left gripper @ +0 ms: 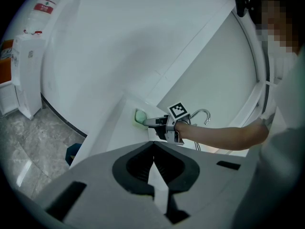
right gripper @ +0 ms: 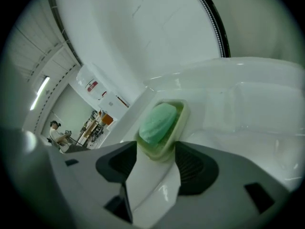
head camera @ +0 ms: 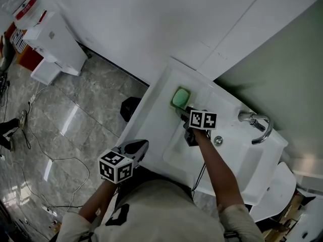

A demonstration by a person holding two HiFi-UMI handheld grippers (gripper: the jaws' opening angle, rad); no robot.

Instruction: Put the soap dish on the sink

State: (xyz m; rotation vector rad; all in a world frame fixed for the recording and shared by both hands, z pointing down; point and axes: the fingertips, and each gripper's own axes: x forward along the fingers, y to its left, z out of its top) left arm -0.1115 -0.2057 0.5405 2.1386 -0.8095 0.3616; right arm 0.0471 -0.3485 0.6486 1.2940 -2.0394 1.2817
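Between the tips of the right tongs [right gripper: 157,149] lies a pale green soap dish [right gripper: 178,127] with mint-green soap [right gripper: 158,122]. The sink [right gripper: 248,104] beyond is white. The tongs' marker cube [head camera: 203,120] has black-and-white squares.

- You get no word, brand or number that can be read in any view.
- A red label [head camera: 26,6] sits on a white box [head camera: 22,17] at the top left of your head view; its print is too small to read.
- The cube [head camera: 117,166] on your left gripper [head camera: 140,146] and the cube [head camera: 203,119] on your right gripper [head camera: 180,110] carry only black-and-white square patterns, which are not lettering.
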